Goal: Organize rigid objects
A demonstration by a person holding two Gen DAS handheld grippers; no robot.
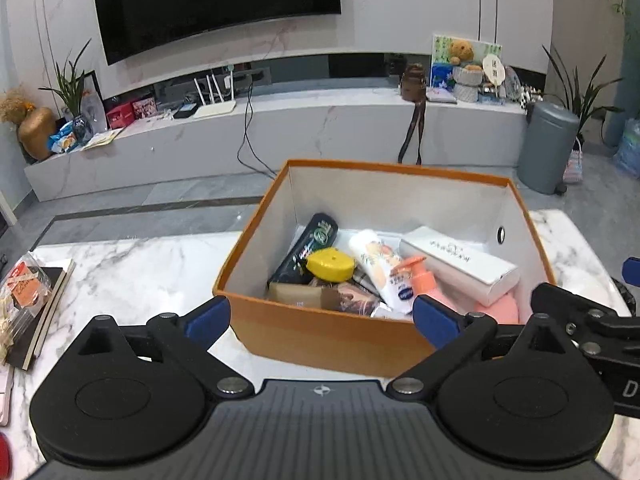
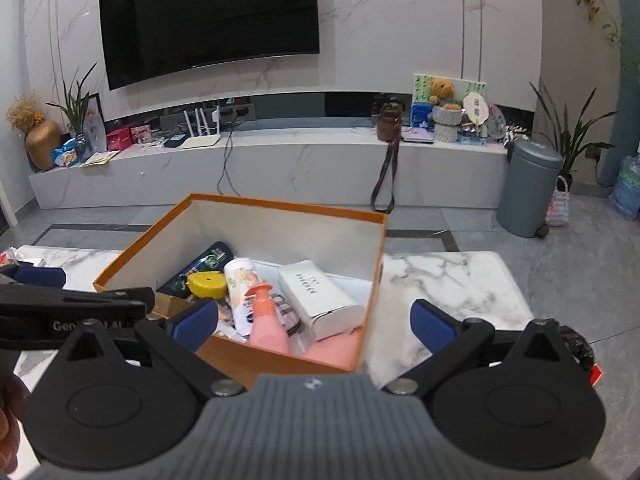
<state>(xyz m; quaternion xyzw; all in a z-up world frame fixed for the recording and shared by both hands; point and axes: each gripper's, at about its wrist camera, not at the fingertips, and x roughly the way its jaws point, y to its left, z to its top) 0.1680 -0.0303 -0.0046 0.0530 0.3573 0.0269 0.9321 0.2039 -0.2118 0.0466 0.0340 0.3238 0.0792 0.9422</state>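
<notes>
Orange box (image 1: 320, 332) holds clutter; both hand-held grippers gape empty

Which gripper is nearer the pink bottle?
Right. The right gripper hangs just before the pink bottle; the left gripper sits farther left, before the box's near wall.

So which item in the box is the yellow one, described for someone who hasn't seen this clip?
Find the orange cardboard box on the marble table. Inside, toward its left side, a small rounded yellow case lies on a dark tube, beside a white bottle. It is the only yellow thing there, squat and rounded, with a tiny hole on top.
</notes>
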